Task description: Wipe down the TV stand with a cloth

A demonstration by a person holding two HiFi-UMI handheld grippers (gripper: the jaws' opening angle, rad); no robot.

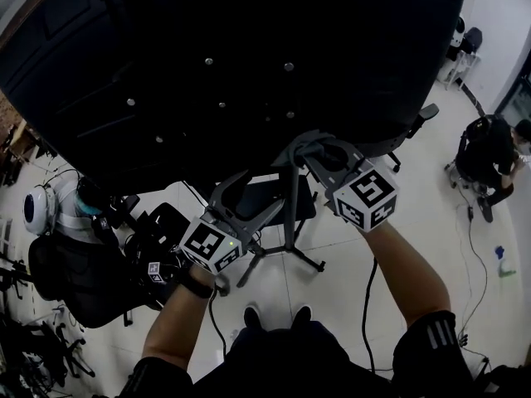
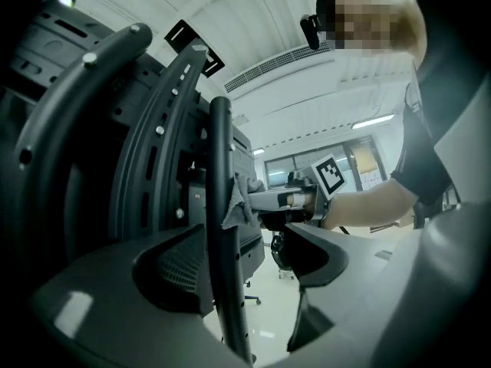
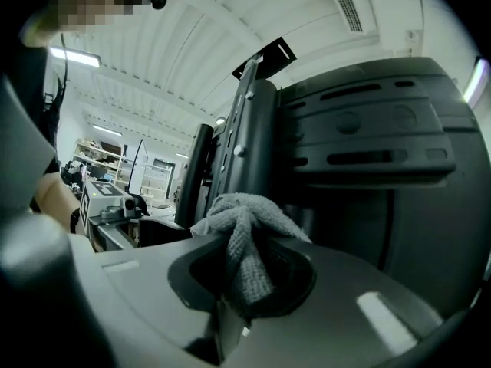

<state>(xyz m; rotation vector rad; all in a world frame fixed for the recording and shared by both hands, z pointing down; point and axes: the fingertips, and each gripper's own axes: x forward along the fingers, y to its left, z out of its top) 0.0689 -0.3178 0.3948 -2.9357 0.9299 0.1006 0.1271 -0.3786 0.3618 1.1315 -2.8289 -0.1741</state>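
Right gripper (image 3: 245, 278): jaws closed on a crumpled grey woven cloth (image 3: 247, 232), which bulges out ahead of them against the slim black metal pole of the TV stand (image 2: 221, 167). Left gripper (image 2: 249, 265): jaws apart, straddling that pole lower down.

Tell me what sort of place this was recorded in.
Probably an open-plan lab or office workspace: a pale tiled floor with cables trailing across it, black office chairs standing about, and strip lights on a ribbed white ceiling.
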